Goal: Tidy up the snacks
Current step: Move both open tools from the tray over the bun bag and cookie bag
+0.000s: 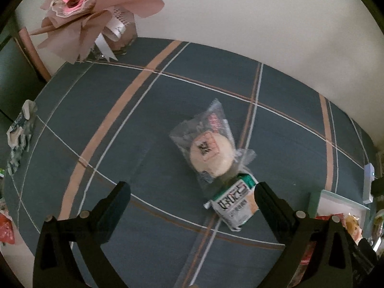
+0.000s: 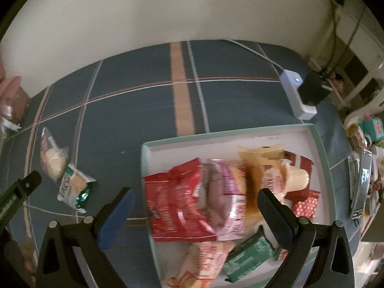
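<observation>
A round pale bun in a clear wrapper [image 1: 211, 154] lies on the blue plaid tablecloth, touching a white and green cracker packet [image 1: 234, 201]. My left gripper [image 1: 192, 198] is open and empty just above and in front of them, its right finger beside the cracker packet. Both snacks also show at the left of the right wrist view, the bun [image 2: 54, 159] and the cracker packet [image 2: 74, 188]. My right gripper [image 2: 195, 201] is open and empty, hovering over a white tray [image 2: 319, 144] that holds a red bag [image 2: 175, 206], a pink bag [image 2: 228, 201] and several other snacks.
A pink wrapped bouquet [image 1: 93, 12] stands at the far left corner. A crumpled packet [image 1: 20, 129] lies at the table's left edge. A white power strip with a black plug [image 2: 301, 91] sits behind the tray. More items [image 2: 362, 168] crowd the right edge.
</observation>
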Demonstrator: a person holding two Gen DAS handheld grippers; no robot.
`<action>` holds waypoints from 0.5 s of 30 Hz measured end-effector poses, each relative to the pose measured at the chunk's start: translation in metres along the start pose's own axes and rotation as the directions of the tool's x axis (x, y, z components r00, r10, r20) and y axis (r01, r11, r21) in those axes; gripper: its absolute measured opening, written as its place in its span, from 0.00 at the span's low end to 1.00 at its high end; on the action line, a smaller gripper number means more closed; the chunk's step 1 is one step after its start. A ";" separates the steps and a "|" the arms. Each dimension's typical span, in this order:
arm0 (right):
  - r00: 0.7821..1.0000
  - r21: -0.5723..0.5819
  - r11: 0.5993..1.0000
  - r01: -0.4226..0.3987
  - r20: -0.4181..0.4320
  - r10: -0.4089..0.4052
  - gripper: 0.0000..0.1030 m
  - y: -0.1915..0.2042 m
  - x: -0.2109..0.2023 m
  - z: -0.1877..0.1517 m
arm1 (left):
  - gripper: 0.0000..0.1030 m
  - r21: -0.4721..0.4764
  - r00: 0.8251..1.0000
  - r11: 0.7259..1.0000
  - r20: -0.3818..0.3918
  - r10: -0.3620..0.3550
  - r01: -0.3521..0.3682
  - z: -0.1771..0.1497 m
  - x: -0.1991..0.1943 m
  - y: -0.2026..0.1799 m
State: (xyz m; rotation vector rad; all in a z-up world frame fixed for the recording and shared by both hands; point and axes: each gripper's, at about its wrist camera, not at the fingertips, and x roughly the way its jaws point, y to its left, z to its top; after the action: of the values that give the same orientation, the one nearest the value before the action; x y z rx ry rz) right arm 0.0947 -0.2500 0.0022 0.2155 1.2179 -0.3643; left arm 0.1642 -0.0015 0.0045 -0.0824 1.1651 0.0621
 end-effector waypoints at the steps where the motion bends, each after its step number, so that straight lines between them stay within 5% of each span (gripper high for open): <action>1: 1.000 -0.006 1.000 -0.003 0.001 0.003 1.00 0.004 -0.001 0.000 | 1.00 -0.002 1.000 1.000 0.000 0.002 -0.002 0.001 0.000 0.002; 15: 0.998 -0.084 0.995 -0.054 0.007 0.055 1.00 0.067 0.000 -0.005 | 1.00 -0.061 0.999 0.997 -0.032 0.041 -0.043 0.009 0.016 0.045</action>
State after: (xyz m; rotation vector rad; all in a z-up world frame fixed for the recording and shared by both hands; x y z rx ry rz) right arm 0.1160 -0.1868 -0.0019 0.1744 1.2129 -0.2657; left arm 0.1741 0.0446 -0.0081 -0.1143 1.1954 0.1344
